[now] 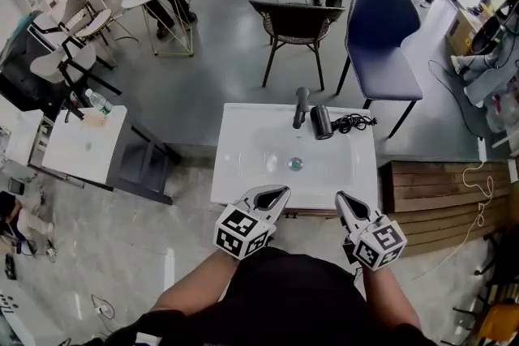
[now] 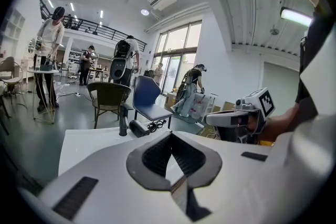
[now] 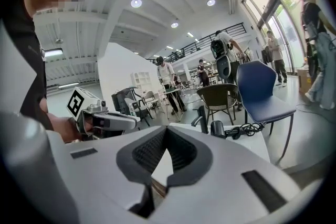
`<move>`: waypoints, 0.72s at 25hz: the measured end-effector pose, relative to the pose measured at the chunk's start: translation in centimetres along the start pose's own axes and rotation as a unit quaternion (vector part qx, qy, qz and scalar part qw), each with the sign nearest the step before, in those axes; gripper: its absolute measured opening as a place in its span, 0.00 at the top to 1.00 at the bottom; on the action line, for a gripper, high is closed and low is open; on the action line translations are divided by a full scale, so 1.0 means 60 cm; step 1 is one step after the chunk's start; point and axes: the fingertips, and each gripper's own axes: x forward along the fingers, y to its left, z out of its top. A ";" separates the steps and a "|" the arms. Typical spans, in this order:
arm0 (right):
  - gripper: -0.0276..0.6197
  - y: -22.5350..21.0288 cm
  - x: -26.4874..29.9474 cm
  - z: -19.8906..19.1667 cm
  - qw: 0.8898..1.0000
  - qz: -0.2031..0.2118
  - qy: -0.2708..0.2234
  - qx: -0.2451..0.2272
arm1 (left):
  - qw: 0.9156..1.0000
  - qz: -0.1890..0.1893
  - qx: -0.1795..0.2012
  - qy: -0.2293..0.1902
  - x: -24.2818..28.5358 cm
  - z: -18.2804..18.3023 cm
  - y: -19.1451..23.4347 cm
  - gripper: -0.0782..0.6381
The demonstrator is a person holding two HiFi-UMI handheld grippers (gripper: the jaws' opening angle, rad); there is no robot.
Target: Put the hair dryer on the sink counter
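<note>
A black hair dryer [image 1: 323, 121] lies on the back of the white sink counter [image 1: 243, 166], right beside the black faucet [image 1: 302, 107], its cord [image 1: 354, 123] coiled to the right. Both grippers hover at the counter's near edge, well short of the dryer. My left gripper [image 1: 280, 192] and my right gripper [image 1: 342, 197] are shut with nothing held. The left gripper view shows its jaws [image 2: 171, 135] closed, with the dryer [image 2: 139, 128] far ahead. In the right gripper view the right gripper [image 3: 168, 128] has its tips together, and the dryer [image 3: 218, 129] lies beyond.
A wicker chair [image 1: 297, 24] and a blue chair [image 1: 381, 36] stand behind the counter. A white side table [image 1: 85, 143] with a bottle [image 1: 98, 102] is at the left. Wooden boards [image 1: 442, 190] lie at the right. People stand in the background.
</note>
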 end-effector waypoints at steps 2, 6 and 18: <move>0.95 0.003 -0.030 -0.010 1.000 0.008 0.004 -0.001 | 1.000 0.005 -0.003 0.001 -0.004 -0.010 -0.033 0.89; 0.95 0.012 -0.086 -0.038 1.000 0.021 0.011 0.006 | 1.000 0.020 -0.007 0.009 -0.017 -0.039 -0.089 0.89; 0.95 0.035 -0.173 -0.113 0.997 0.068 0.029 0.009 | 0.997 0.071 -0.023 0.023 -0.069 -0.110 -0.184 0.89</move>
